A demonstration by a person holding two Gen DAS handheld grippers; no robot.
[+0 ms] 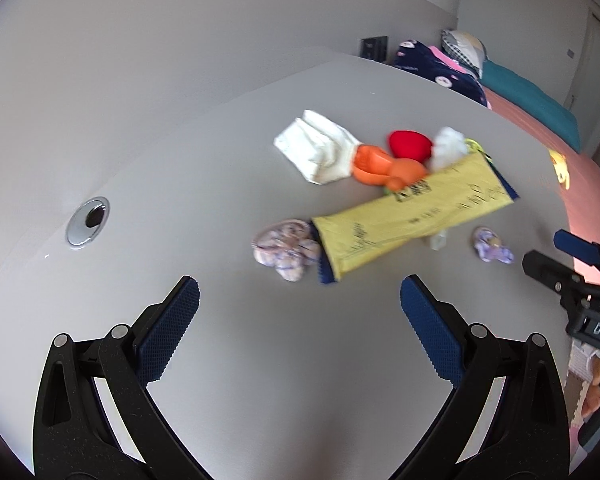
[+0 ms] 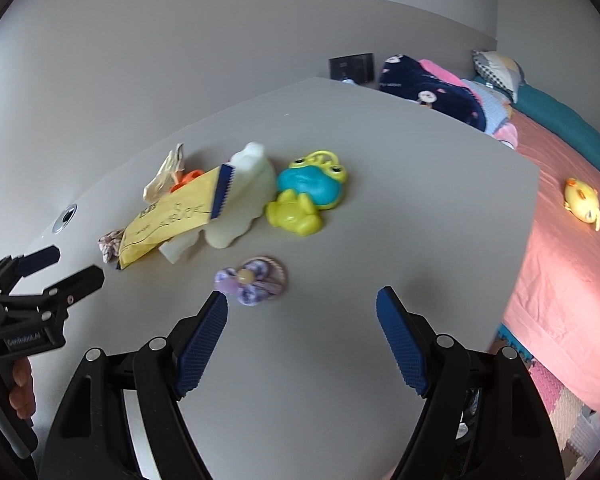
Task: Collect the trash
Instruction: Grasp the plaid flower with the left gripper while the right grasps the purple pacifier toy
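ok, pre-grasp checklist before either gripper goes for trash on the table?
1. Left gripper open, nothing between the pads: ok.
2. Right gripper open, empty: ok.
3. Crumpled purple wrapper just ahead of the right gripper, lying apart from the other things: ok.
4. Yellow packet free to lift: not ok, it overlaps the orange toy and another crumpled wad.
5. Trash bin in view: not ok, neither view shows one.
6. Image sharpness: not ok, both views blurred.

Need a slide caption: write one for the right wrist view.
Open right gripper above a purple wrapper on the grey table, toys behind.
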